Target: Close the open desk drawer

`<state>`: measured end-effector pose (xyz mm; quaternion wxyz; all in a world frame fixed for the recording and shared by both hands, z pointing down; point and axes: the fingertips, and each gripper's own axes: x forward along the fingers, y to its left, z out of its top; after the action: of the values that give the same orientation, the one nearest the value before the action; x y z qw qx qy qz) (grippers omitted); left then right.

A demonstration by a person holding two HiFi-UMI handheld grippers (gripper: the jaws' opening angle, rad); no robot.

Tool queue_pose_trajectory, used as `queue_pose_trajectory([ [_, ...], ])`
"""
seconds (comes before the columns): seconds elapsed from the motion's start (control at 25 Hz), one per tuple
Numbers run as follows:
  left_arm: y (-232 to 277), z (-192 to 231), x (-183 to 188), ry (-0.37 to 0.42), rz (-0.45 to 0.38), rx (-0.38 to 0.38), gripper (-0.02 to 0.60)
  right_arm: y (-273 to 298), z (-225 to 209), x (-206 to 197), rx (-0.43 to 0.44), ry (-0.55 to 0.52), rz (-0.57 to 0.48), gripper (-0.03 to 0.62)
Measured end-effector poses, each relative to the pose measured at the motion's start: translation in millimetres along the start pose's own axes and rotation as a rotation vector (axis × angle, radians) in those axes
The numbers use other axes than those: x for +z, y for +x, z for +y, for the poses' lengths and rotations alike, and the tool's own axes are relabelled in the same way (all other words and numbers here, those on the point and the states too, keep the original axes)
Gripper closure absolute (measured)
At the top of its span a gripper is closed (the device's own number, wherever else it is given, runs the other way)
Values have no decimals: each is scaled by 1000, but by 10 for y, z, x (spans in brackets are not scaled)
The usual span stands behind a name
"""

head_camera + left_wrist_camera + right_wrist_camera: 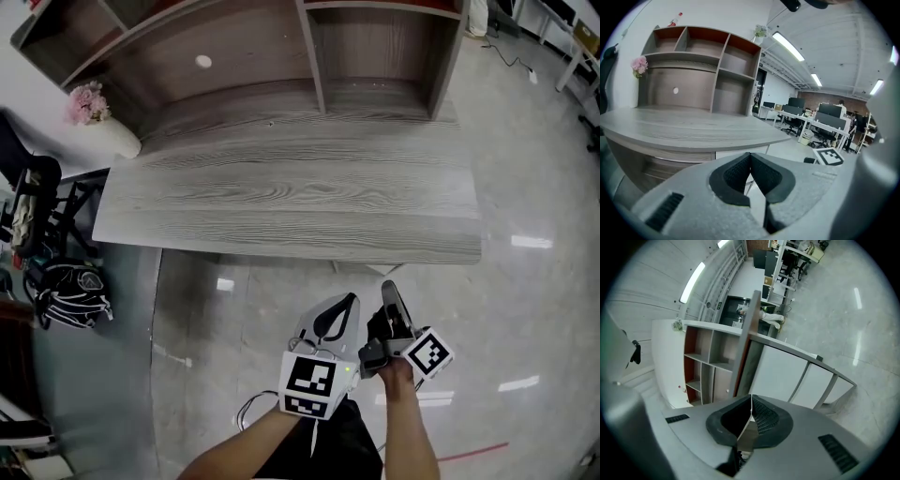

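Just short of the desktop [281,202] near edge, over glossy floor [234,319]: L gripper [349,302] and R gripper [390,289], side by side, close, tips aimed at the desk. Behind each pair of tips, a marker cube [309,382], then 2 forearms entering from bottom of head view.

L fingers [736,174]: pressed together at the tips, dark ribbed pads meeting in a V, nothing pinched. R fingers [765,420]: same, tips shut on each other, empty. R gripper view rolled sideways: desktop as an upright band beyond the tips.

Beyond L fingertips and a bit left, under the desktop: wood-grain drawer fronts [665,165], in shadow; cannot tell which 1 is the task drawer, nor whether any stands out. Straight past L tips: pale panel [740,153] under the desktop edge. Head view: all of it tucked beneath the top.

Farther past both tip pairs, at back of desktop: hutch [375,56] w/ open shelves, same wood-grain. Far left of the tips, at desk's back-left corner: white vase [117,139] w/ pink flowers [86,103]. Left of L fingers, on floor beside desk: black backpack [70,291]. Well right of L tips in L gripper view: office rows w/ monitors [825,112] and chairs.
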<state>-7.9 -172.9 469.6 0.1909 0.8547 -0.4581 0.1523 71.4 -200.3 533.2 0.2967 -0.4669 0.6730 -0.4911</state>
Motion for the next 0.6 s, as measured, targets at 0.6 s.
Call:
queue_pose_trajectory([
  [0.6, -807, -445, 497, 49, -10, -11, 577, -803, 1418, -35, -61, -397, 101, 594],
])
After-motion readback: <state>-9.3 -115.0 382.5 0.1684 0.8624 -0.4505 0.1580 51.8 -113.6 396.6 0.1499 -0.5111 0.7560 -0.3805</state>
